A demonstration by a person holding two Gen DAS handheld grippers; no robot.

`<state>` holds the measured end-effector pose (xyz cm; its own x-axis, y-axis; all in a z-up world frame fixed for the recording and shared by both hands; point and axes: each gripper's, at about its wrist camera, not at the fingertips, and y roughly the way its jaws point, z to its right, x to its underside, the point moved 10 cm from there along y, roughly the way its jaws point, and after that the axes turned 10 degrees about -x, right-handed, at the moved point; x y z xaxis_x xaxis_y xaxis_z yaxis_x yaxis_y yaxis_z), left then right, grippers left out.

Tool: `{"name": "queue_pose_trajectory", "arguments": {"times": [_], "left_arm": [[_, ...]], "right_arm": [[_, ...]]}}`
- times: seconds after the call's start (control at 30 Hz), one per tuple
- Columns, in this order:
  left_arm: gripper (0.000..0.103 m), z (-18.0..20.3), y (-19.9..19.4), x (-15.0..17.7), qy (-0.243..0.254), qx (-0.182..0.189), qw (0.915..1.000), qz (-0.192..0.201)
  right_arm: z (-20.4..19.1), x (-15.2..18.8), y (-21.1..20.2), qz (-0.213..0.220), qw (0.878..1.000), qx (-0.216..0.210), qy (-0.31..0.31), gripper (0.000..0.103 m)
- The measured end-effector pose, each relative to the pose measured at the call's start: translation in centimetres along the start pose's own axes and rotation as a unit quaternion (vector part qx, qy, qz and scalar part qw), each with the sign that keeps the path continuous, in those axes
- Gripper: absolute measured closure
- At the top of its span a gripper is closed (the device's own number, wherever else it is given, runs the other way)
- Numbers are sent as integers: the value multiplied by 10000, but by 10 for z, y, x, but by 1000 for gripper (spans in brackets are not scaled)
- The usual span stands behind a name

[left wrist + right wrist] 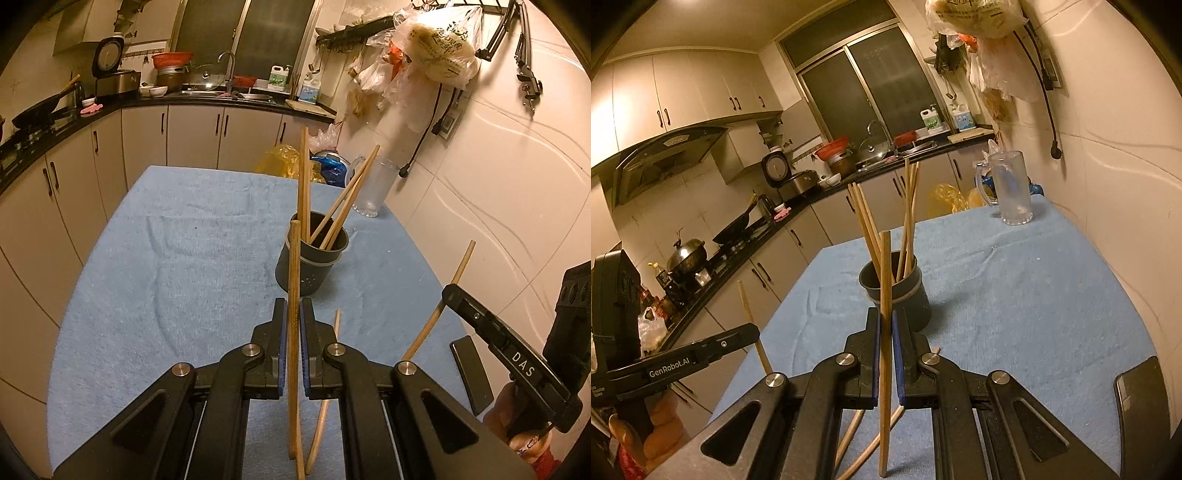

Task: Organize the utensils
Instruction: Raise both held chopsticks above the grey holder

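Left wrist view: my left fingers (293, 321) are clamped on a long wooden chopstick (293, 258) standing nearly upright; my right fingers (885, 325) pinch another wooden chopstick (885, 266) likewise. Loose chopsticks (325, 406) lie below on the blue-towelled tabletop (166, 277). Beyond stands a dark cylindrical holder (314, 258) with several chopsticks leaning inside, then a clear glass mug (373, 184) near the far edge.

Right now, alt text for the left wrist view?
The left gripper is shut on an upright wooden chopstick, above a table under a blue towel. Ahead stands a dark holder cup with several chopsticks in it, a clear mug behind it. At right, the right gripper grips another chopstick.
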<state>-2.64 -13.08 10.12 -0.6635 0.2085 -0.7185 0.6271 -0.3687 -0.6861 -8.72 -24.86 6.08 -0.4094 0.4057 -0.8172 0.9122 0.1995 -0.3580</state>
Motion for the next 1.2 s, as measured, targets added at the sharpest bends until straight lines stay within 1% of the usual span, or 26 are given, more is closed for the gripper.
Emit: {"name": "queue_pose_trajectory", "arguments": {"times": [0.33,1.2], "left_arm": [[97,3,-1,-4,3,-3,10000,22],[97,6,-6,-12,64,-34,9999,109]], "right_arm": [[3,-8,-2,92,10000,-7,0,96],[3,-15,-1,109,9999,-15,7,96]]}}
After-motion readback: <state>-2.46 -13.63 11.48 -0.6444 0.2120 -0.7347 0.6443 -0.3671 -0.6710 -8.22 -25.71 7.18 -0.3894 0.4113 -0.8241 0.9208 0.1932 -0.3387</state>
